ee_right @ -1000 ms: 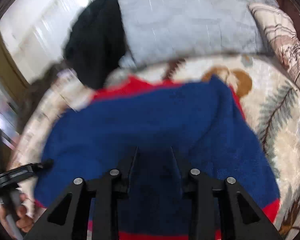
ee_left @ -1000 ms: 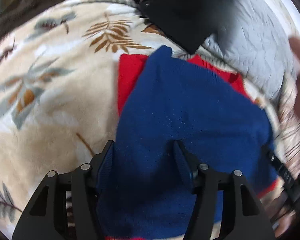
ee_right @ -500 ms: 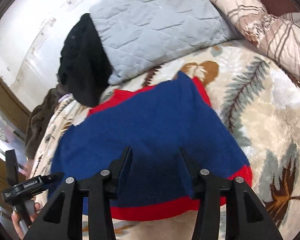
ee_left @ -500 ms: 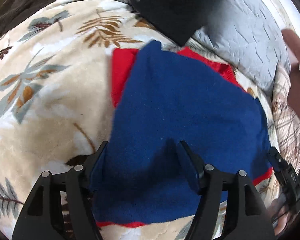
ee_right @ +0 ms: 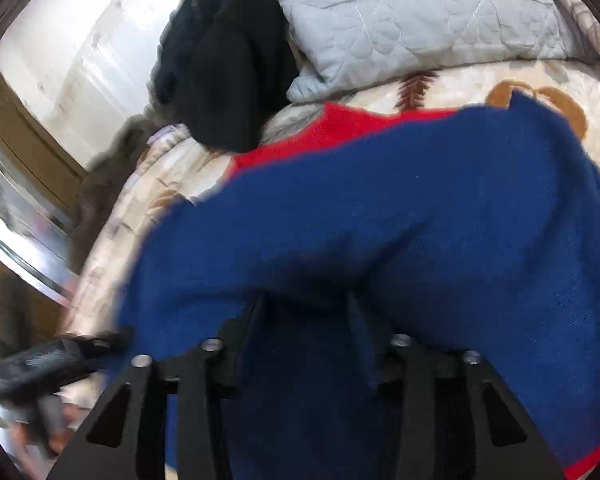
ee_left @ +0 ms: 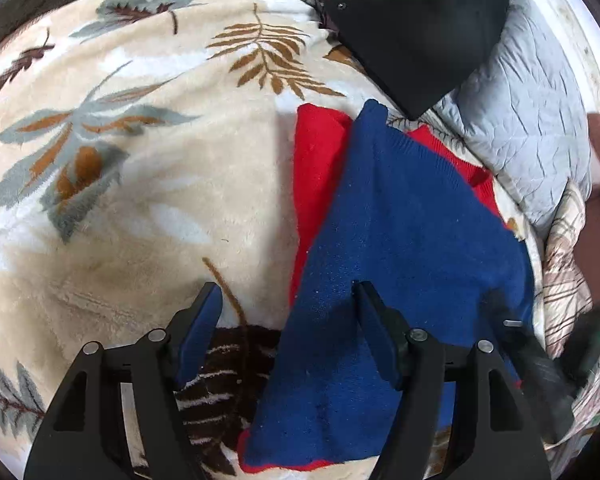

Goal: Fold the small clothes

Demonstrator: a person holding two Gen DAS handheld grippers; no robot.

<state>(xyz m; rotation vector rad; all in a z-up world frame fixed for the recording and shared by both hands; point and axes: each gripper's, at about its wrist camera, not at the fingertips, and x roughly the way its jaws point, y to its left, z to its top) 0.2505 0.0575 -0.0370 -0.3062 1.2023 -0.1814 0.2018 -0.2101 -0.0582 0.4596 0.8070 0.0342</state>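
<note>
A small blue knit garment with red trim lies on a cream leaf-patterned blanket; red parts show at its far and near edges. My left gripper is open and empty over the garment's left edge, its right finger above the blue knit. In the right wrist view the garment fills the frame. My right gripper is open, low over the blue knit; its fingertips are dark and blurred against the fabric. The right gripper also shows blurred at the left wrist view's right edge.
A black garment lies at the far side next to a grey quilted pillow. A plaid pillow sits at the right. A wooden frame and white wall stand to the left.
My left gripper has shifted left, now straddling the garment's left edge. My right gripper has dropped closer to the blue knit, and its view is blurred.
</note>
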